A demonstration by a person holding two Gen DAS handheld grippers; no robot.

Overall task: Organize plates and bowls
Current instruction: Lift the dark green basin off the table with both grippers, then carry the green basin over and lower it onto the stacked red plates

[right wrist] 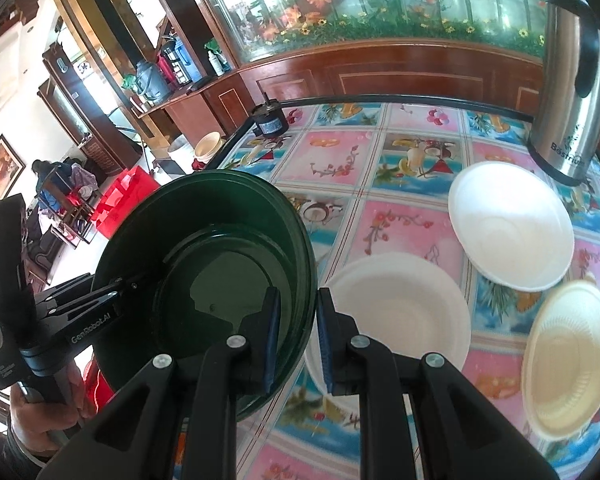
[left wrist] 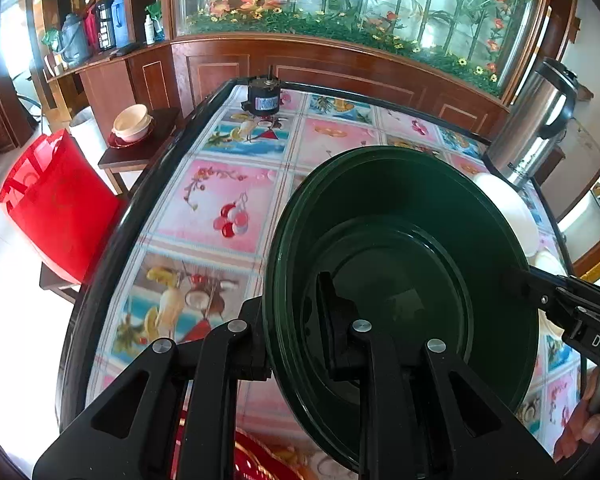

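Observation:
A dark green bowl (left wrist: 400,280) is held above the table between both grippers. My left gripper (left wrist: 296,312) is shut on its left rim, one finger inside and one outside. My right gripper (right wrist: 298,320) is shut on the bowl's (right wrist: 204,264) right rim; it shows in the left wrist view (left wrist: 520,280) too. A white bowl (right wrist: 396,312) sits on the table just right of the green one. A white plate (right wrist: 512,224) lies beyond it, and a cream bowl (right wrist: 572,360) sits at the right. A red plate edge (left wrist: 260,460) shows under the left gripper.
A steel thermos pot (right wrist: 576,92) stands at the table's far right corner. A small black motor (left wrist: 263,98) sits at the far edge. The table (left wrist: 228,200) has a patterned cloth. A stool with stacked bowls (left wrist: 132,124) and a red bag (left wrist: 56,200) stand left of the table.

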